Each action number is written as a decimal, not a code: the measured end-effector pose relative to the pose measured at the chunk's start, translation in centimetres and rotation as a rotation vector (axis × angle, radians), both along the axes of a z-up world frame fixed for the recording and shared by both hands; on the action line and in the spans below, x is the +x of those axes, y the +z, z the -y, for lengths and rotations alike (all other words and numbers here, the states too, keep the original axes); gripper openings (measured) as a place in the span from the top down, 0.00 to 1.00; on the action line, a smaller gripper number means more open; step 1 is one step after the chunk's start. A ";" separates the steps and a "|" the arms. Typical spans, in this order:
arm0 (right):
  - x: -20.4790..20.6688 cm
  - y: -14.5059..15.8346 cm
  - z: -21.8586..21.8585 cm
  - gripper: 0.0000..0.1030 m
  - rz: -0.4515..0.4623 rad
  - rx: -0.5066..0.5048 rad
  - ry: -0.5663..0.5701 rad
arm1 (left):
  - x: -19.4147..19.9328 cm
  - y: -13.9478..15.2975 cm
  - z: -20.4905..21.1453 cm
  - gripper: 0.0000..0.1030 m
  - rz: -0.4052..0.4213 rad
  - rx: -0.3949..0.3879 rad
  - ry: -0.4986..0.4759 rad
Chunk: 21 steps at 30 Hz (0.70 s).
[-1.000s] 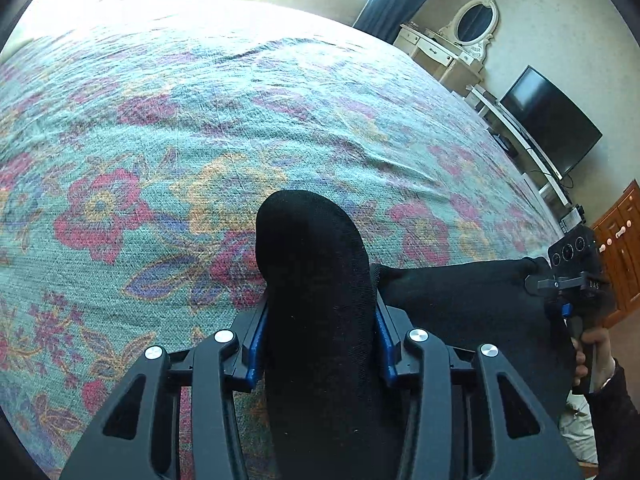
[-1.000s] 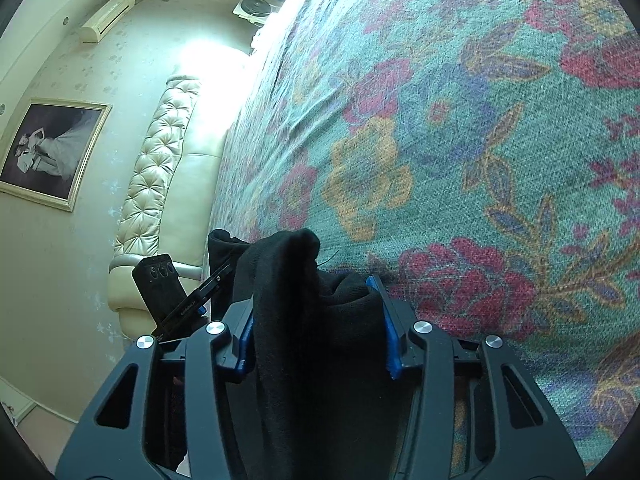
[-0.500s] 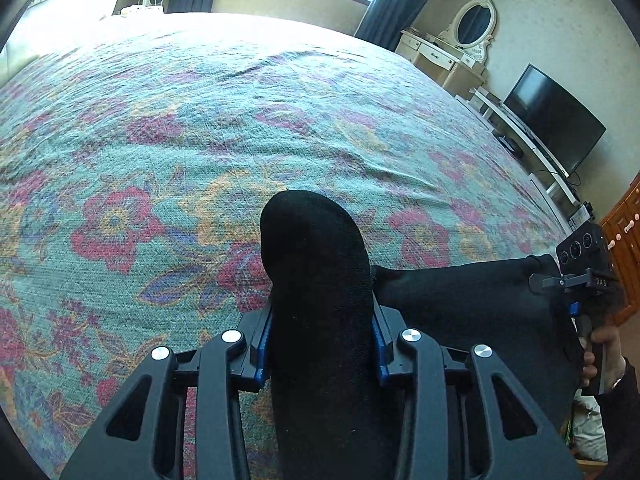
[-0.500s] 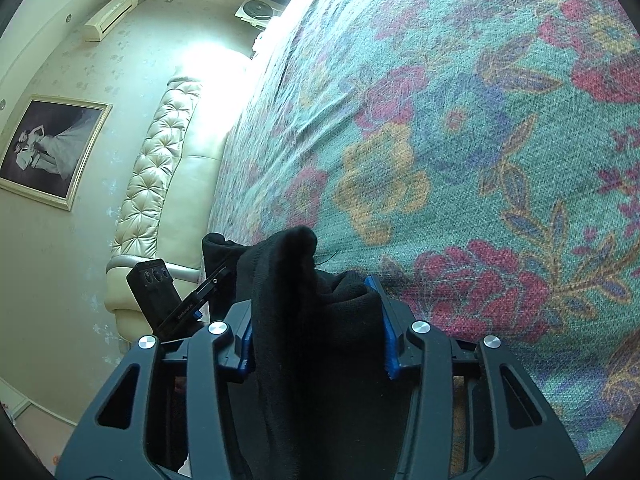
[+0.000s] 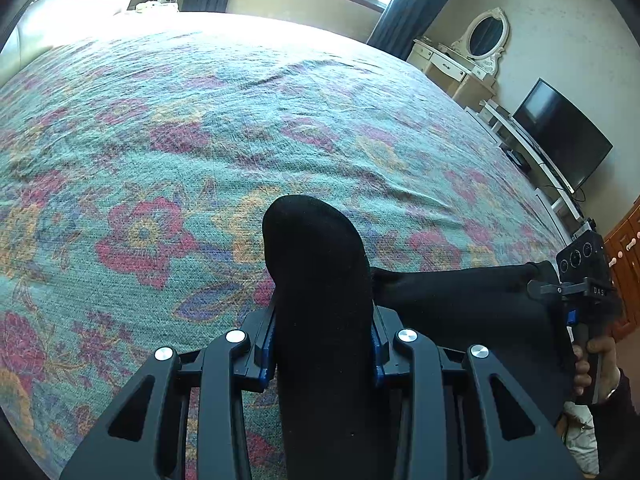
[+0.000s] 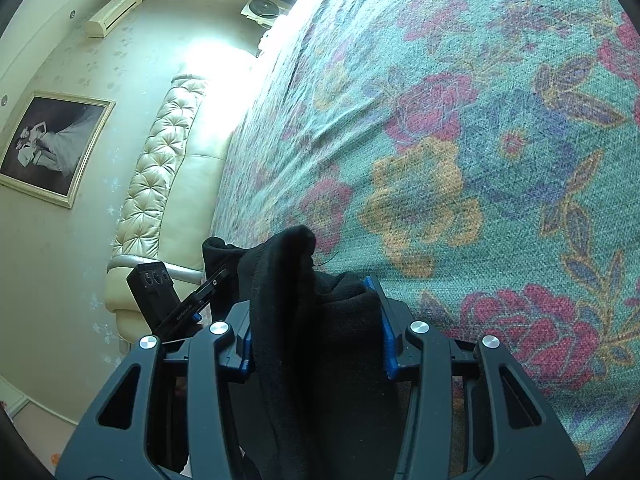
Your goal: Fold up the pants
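Black pants [image 5: 316,248] hang stretched between my two grippers above the flowered bedspread [image 5: 200,140]. My left gripper [image 5: 322,340] has a thick fold of the pants bulging out between its blue pads, and its jaws are closing on it. From there the cloth runs right to the right gripper [image 5: 580,280], held by a hand. In the right wrist view my right gripper [image 6: 316,328] is shut on a bunched edge of the pants [image 6: 288,272], with the left gripper [image 6: 154,292] beyond it at the left.
The bedspread [image 6: 480,160] covers the whole bed. A cream tufted headboard [image 6: 160,168] and a framed picture [image 6: 52,148] are at one end. A television [image 5: 560,132], a dressing table with mirror [image 5: 472,56] and a wooden cabinet [image 5: 628,248] stand beyond the bed's right side.
The left jaws have narrowed on the fold of pants, and the left view now takes in more of the far wall and window. The right gripper has shifted slightly with the cloth.
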State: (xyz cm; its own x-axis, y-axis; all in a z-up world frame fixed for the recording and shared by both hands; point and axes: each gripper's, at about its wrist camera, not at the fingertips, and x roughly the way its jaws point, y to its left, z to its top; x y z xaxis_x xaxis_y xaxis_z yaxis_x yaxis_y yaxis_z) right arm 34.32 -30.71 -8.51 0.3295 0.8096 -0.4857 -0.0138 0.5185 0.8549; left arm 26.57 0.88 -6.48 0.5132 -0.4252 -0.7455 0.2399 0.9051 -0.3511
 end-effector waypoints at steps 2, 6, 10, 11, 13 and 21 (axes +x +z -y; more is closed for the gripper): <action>0.3 0.0 -0.4 0.57 -0.001 0.005 -0.002 | 0.2 0.0 -0.3 0.66 0.002 0.003 0.004; 1.1 0.0 -1.1 0.57 -0.004 0.018 -0.004 | 0.8 0.0 -0.9 0.66 -0.003 0.004 0.011; 2.0 0.2 -2.5 0.57 -0.002 0.028 -0.002 | 1.5 0.0 -1.7 0.66 -0.005 0.010 0.020; 2.3 0.1 -2.6 0.57 -0.002 0.030 -0.001 | 1.6 0.0 -2.0 0.66 -0.007 0.006 0.026; 2.9 0.1 -3.0 0.57 -0.003 0.034 0.002 | 2.0 0.0 -2.5 0.66 -0.009 0.006 0.035; 5.2 0.2 -4.9 0.57 0.000 0.055 0.003 | 3.8 0.0 -4.0 0.66 -0.017 0.014 0.058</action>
